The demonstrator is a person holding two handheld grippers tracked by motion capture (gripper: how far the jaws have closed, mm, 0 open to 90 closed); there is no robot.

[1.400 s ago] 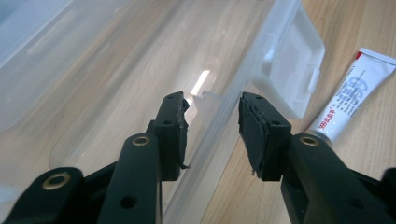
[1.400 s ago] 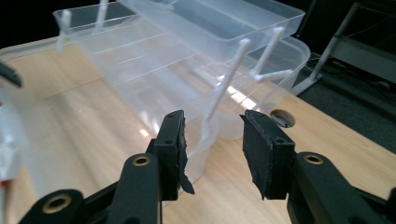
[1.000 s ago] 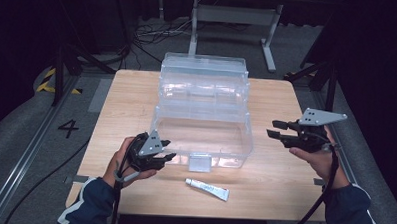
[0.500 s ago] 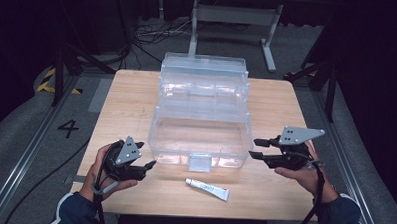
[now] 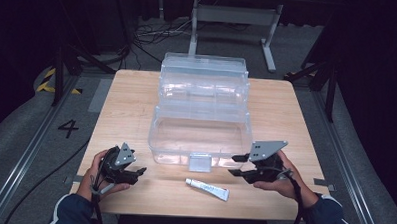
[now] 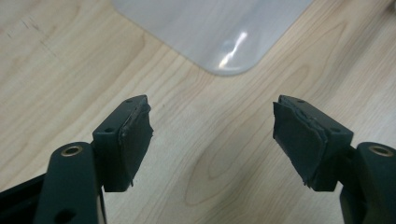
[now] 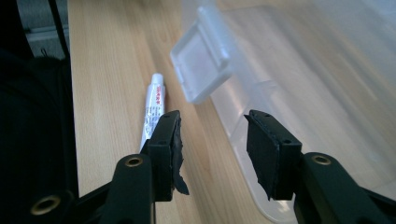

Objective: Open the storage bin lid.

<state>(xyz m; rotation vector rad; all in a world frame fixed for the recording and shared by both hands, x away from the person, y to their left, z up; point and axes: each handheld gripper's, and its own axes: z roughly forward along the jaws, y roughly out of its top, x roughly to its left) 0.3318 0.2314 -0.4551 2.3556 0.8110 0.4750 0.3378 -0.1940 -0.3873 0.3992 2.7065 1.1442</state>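
A clear plastic box (image 5: 200, 137) stands mid-table with its lid raised behind it and a latch flap (image 5: 200, 162) at its front wall. A small white tube (image 5: 207, 189) lies on the wood just in front of the latch. My left gripper (image 5: 140, 173) rests low at the box's front left corner; its jaws have just been opening and stand open (image 6: 212, 116) over bare wood, with nothing between them. My right gripper (image 5: 233, 165) is open (image 7: 212, 128) beside the box's front wall (image 7: 303, 70), with the tube (image 7: 154, 107) just outside one jaw and the latch (image 7: 201, 60) ahead.
The wooden table (image 5: 136, 105) ends just behind my hands at its front edge. Dark floor with cables and a metal stand (image 5: 234, 23) lies beyond the far edge. A floor rail (image 5: 30, 151) runs along the left side.
Both hands have come down and back towards the table's front edge. The left gripper drew away from the box's front left. The right gripper swung left, in towards the latch and tube.
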